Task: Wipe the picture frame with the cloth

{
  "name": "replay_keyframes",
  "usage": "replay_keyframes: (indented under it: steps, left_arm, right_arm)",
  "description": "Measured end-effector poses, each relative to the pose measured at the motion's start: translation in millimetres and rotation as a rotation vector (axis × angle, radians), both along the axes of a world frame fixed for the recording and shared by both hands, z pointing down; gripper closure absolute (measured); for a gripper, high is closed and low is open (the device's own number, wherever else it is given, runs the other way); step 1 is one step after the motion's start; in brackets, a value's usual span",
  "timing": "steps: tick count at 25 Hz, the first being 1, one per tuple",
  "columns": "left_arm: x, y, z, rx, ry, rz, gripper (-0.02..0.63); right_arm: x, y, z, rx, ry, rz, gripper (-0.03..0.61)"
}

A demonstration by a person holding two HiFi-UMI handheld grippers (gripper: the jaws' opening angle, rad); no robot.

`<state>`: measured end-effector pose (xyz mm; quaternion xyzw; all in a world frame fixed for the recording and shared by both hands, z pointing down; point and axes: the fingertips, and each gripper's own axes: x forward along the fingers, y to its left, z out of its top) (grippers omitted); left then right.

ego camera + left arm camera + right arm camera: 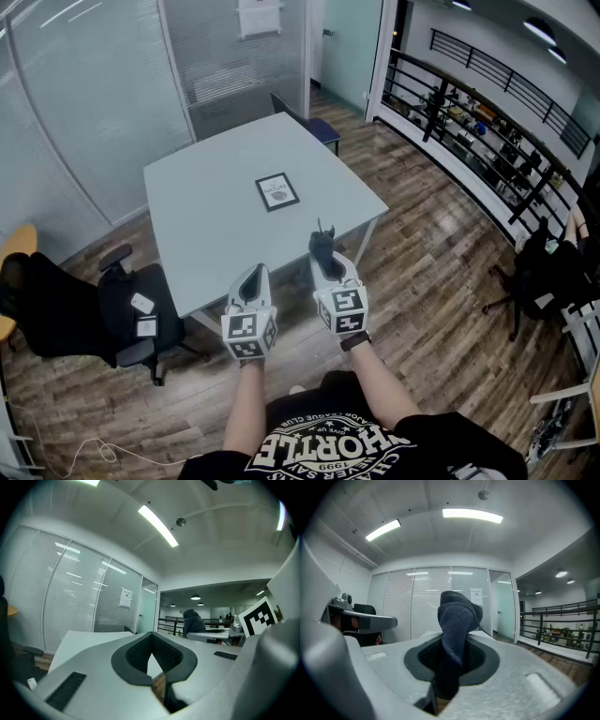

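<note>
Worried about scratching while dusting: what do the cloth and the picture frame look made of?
The cloth looks like dark blue-grey terry or microfibre: fuzzy, looped surface, bunched softly in the right gripper. The picture frame has a thin dark border, perhaps plastic or painted wood; too small to tell.

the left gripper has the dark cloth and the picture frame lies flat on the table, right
Wrong gripper. The right gripper view shows the dark cloth clamped in the right gripper; the left gripper has its jaws together with nothing between them. The picture frame does lie flat on the table.
</note>
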<state>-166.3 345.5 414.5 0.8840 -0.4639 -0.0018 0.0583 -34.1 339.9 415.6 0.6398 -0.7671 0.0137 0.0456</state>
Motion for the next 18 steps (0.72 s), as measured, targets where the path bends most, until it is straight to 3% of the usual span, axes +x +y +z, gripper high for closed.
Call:
replay_keyframes:
  steps: [9, 18]
  left_arm:
    - [-5, -20, 11, -0.012, 0.001, 0.002, 0.609]
    - [20, -91, 19, -0.017, -0.001, -0.027, 0.609]
  right_arm:
    - [-8, -13, 12, 0.001, -0.001, 0.001, 0.512]
    - [20, -90, 17, 0.011, -0.019, -0.025, 0.512]
